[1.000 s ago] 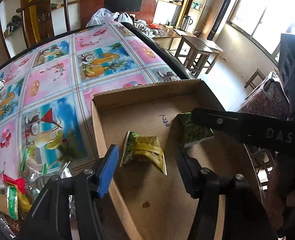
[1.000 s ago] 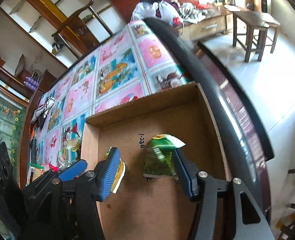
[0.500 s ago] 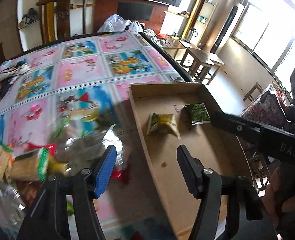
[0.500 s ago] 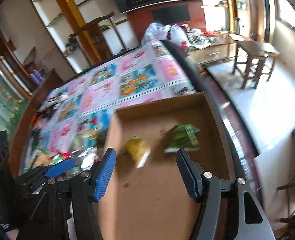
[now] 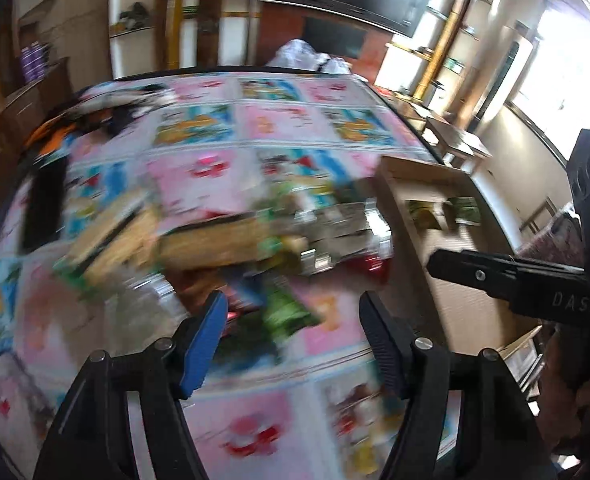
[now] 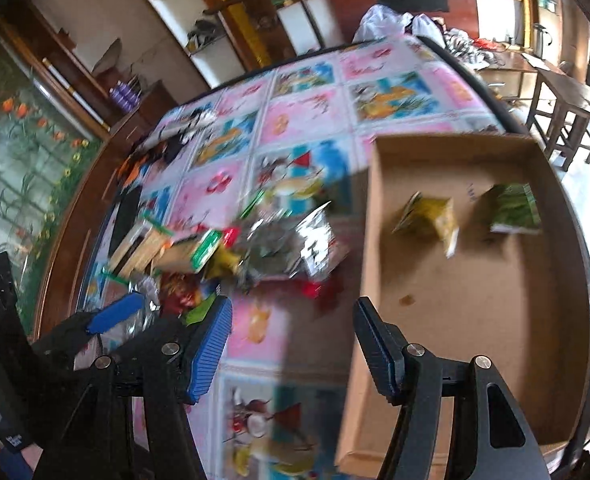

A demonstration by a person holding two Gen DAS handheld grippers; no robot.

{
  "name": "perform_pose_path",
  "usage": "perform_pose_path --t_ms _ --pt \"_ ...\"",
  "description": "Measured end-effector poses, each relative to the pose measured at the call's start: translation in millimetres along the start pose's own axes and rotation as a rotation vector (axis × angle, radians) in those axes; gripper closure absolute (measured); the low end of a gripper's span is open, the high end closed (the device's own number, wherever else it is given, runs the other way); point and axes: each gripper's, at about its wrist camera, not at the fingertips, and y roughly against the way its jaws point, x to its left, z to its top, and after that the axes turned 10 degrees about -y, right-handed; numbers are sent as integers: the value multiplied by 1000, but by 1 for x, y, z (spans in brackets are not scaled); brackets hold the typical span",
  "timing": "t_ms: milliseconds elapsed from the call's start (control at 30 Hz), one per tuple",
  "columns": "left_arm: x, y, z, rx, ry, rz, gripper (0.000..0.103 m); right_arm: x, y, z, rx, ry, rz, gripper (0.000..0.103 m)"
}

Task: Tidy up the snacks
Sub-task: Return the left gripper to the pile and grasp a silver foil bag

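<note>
Black left tongs [image 5: 293, 328] opening, empty; right tongs [image 6: 291, 332] apart, empty.

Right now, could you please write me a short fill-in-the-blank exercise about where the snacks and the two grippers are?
1. The cardboard box holds ____ snack packets.
2. Of the two, the green packet lies to the ____ of the yellow packet in the right wrist view.
3. The loose snack pile lies on the ____, outside the box.
4. The right gripper holds ____ between its fingers.

Missing words: two; right; tablecloth; nothing
</note>
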Motion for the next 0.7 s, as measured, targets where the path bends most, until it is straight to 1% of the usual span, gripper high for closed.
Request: perform_pose_path --t_ms 100,133,200,300,333,433,533,600,633,700 --pt "29 13 -20 -3 43 53 33 10 -15 -11 49 16 0 36" --pt "38 17 -26 -4 54 70 31 14 -20 -17 64 25 0 36" --pt "51 20 -36 -3 67 103 29 20 -27 -26 89 41 -4 36" --pt "70 15 -47 21 91 146 27 27 -35 -38 116 68 -20 36" --pt "74 11 -48 32 98 147 27 29 -37 -41 126 71 -22 36" --pt "81 0 -47 51 88 159 27 29 -38 -44 137 71 -34 36" --pt "82 -17 -44 83 53 151 21 27 -35 -46 136 70 -48 36" --pt "81 -28 -43 106 27 174 21 26 -34 -48 137 71 -55 36" --pt "81 -32 -43 113 19 174 21 26 -34 -49 137 72 -60 36" --pt "84 -41 -43 123 22 186 21 26 -32 -49 132 71 -64 36"
